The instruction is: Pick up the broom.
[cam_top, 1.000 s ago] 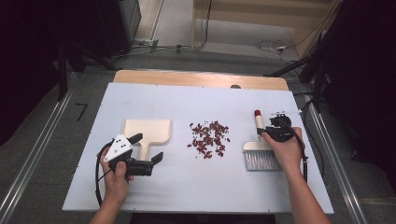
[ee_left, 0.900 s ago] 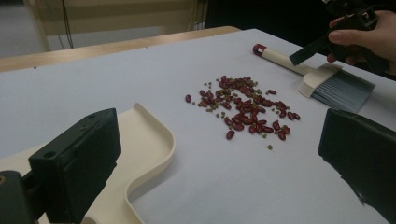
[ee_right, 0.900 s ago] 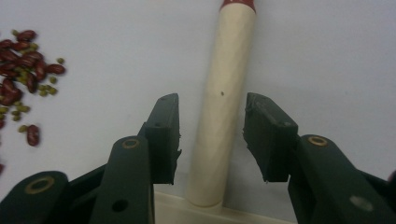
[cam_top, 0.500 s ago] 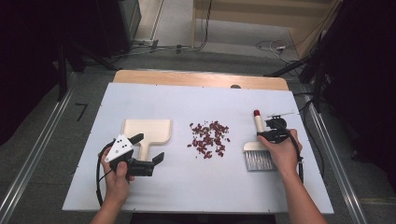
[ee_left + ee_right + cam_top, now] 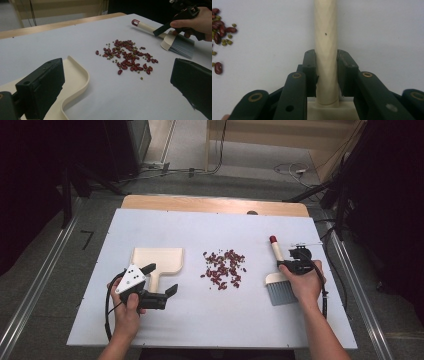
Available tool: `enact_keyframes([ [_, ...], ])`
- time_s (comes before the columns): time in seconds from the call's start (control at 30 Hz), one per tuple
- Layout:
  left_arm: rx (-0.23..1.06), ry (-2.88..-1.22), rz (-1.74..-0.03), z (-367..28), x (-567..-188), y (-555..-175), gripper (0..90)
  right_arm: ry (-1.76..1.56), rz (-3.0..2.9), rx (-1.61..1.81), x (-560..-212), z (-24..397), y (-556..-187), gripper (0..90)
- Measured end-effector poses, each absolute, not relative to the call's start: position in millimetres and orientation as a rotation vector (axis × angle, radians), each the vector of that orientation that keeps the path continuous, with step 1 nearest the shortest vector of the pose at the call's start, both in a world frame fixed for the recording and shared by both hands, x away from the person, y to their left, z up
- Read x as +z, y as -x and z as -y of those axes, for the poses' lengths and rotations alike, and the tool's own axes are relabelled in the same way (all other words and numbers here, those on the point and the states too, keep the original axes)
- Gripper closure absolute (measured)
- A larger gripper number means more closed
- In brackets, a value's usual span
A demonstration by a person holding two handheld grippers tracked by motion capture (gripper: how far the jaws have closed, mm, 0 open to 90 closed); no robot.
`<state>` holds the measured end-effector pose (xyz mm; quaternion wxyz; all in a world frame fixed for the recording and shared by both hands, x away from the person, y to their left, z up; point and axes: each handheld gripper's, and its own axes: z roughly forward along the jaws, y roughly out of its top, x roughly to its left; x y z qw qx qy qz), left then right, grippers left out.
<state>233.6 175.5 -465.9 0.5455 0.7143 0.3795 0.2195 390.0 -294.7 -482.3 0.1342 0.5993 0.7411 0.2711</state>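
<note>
- My right gripper (image 5: 294, 265) is clamping the brush handle (image 5: 325, 37); its jaws have just been closing, and both pads are now pressing the handle's sides just above the brush head.
- The brush (image 5: 278, 279) is lying flat on the white table (image 5: 200, 227), right of the beans (image 5: 223, 268), well inside the right edge.
- Its long axis is running near-to-far: red-capped end (image 5: 273, 239) pointing away from me, grey bristles (image 5: 282, 292) pointing toward me.
- My left gripper (image 5: 161, 282) is sitting with jaws apart, gripping nothing, just beside the dustpan (image 5: 157, 260).
- Bare table is lying between beans and brush, and along the near edge.
</note>
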Motion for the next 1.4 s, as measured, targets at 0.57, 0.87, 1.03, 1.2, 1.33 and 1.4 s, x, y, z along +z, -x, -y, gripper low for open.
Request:
enact_keyframes([
  [0.57, 0.517, -1.675, -0.862, -163, -457, -234, 0.0, -1.451, -1.876, 1.347, -443, 314, -351, 70.1],
  [0.87, 0.442, -1.651, -0.787, -149, -444, -234, 0.0, -1.280, -1.852, 1.506, -418, 289, -331, 69.9],
  [1.03, 0.398, -1.651, -0.752, -137, -439, -232, 0.0, -1.189, -1.886, 1.578, -410, 265, -320, 69.9],
  [1.2, 0.353, -1.665, -0.751, -125, -437, -231, 0.0, -1.126, -1.905, 1.593, -405, 245, -310, 69.9],
  [1.33, 0.278, -1.658, -0.741, -114, -435, -231, 0.0, -1.068, -1.927, 1.612, -403, 225, -301, 69.9],
  [1.4, 0.244, -1.668, -0.743, -107, -436, -231, 0.0, -1.038, -1.948, 1.629, -403, 211, -294, 69.9],
])
